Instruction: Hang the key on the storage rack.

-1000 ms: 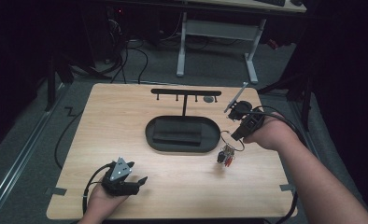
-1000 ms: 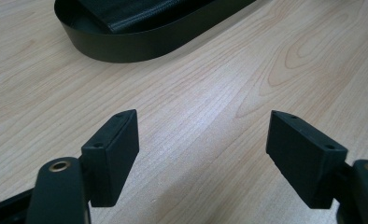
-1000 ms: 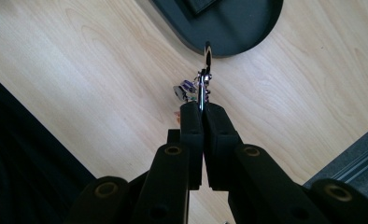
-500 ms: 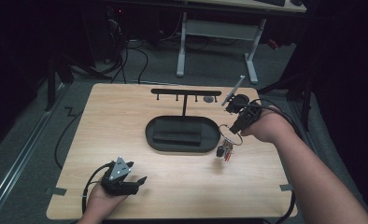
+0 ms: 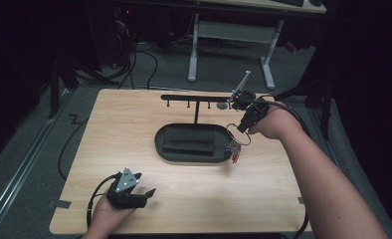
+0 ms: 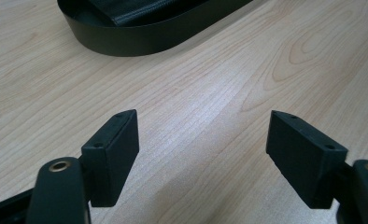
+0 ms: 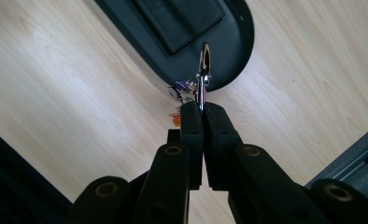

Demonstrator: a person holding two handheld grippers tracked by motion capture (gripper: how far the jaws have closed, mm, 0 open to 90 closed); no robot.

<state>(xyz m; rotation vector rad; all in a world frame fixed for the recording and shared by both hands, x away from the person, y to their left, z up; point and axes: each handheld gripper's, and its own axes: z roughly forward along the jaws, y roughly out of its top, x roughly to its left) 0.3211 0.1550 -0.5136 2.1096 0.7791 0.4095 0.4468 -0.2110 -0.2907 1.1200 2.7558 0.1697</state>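
My right gripper is shut on the metal ring of a key bunch, held above the table's right side. The keys and coloured tags hang below the ring, by the right end of the black oval tray. A black rack with small hooks stands behind the tray, and my right hand is just off its right end. My left gripper rests low near the front left of the table, open, with bare wood between its jaws.
The tray holds a flat black pad. A grey round piece hangs under the rack's right end. Cables trail from both grippers. A white desk frame stands on the floor beyond the wooden table.
My right gripper has risen and moved back toward the rack's right end, lifting the key bunch off the table. The left gripper has stayed put.
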